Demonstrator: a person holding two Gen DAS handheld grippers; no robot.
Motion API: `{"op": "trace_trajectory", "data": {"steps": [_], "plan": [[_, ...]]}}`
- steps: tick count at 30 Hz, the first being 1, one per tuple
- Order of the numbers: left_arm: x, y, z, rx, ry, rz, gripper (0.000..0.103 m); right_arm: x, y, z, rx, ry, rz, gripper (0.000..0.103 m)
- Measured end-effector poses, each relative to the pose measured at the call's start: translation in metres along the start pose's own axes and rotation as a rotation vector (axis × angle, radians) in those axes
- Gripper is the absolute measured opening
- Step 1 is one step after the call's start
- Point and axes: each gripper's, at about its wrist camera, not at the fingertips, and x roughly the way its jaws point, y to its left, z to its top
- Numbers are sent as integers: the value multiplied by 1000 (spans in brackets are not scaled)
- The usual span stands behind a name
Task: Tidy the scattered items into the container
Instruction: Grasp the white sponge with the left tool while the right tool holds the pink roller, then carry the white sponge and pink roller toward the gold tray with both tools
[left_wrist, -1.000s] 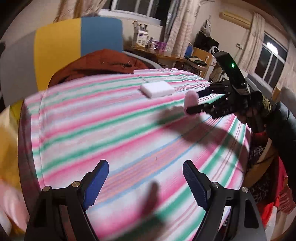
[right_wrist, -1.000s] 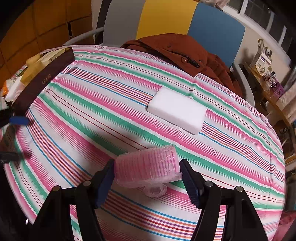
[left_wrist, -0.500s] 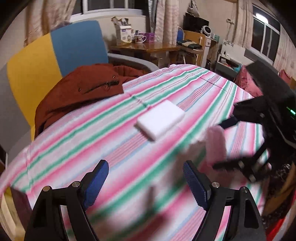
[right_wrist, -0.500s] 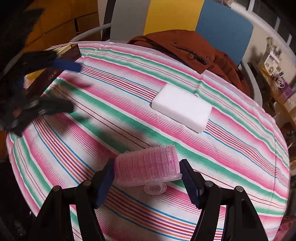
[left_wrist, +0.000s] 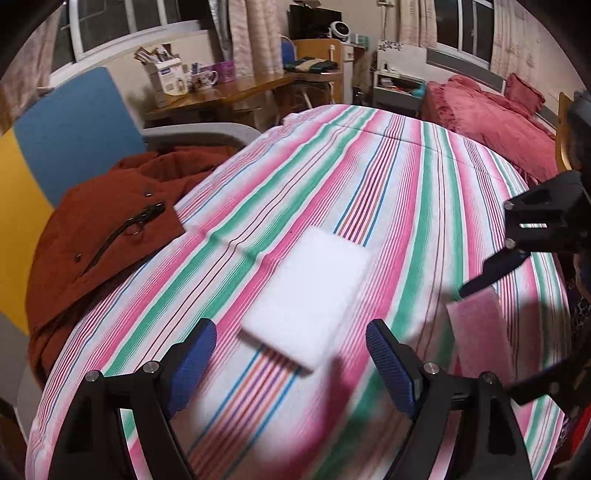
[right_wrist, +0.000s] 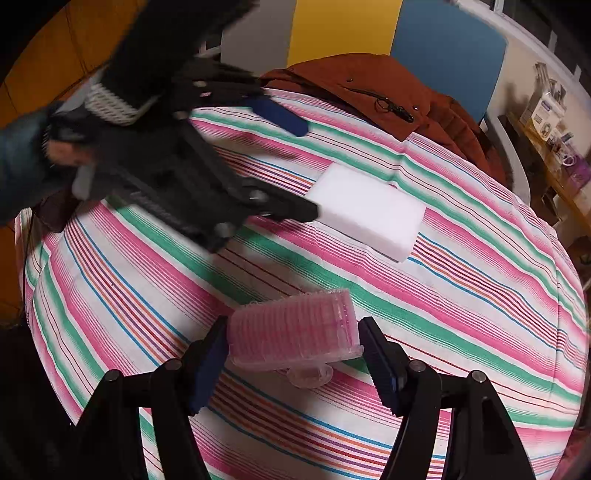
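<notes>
A: Where is the pink ribbed brush (right_wrist: 293, 328) found?

B: It is gripped between the blue pads of the right claw (right_wrist: 291, 345), held above the striped tabletop (right_wrist: 461, 295). A clear knob under it is seen only in part. In the left wrist view the brush (left_wrist: 476, 332) is blurred and partly covered.

A: And the white sponge block (left_wrist: 310, 295)?

B: It is laid flat on the cloth, just ahead of the left claw (left_wrist: 291, 354), whose jaws are spread wide with nothing between them. In the right wrist view that claw (right_wrist: 306, 170) is smeared by motion blur, one finger overlapping the block's (right_wrist: 369, 210) near end; contact cannot be judged.

A: Is a container seen?

B: None can be made out. A rust-coloured jacket (left_wrist: 103, 236) is draped over the far edge.
</notes>
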Motion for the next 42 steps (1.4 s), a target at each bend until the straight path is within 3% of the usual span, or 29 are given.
{"op": "trace_trajectory", "data": {"steps": [6,12,16,23,32,42], "plan": [[23,-6,6,52,28,-43,85,0,1,0,-9,2,-2,70],[35,-5,4,19,32,-34,84,2,0,2,-8,1,-3,70],[31,1,-1,-32,28,-38,80,4,1,3,-10,-1,-15,70],[20,6,-8,-94,18,-18,62,12,2,3,-20,12,-38,66],[-10,-7,-31,-117,50,-23,60,10,4,4,-32,3,-25,66],[-61,-6,-89,-284,227,23,60,5,18,7,-84,-17,26,66]]}}
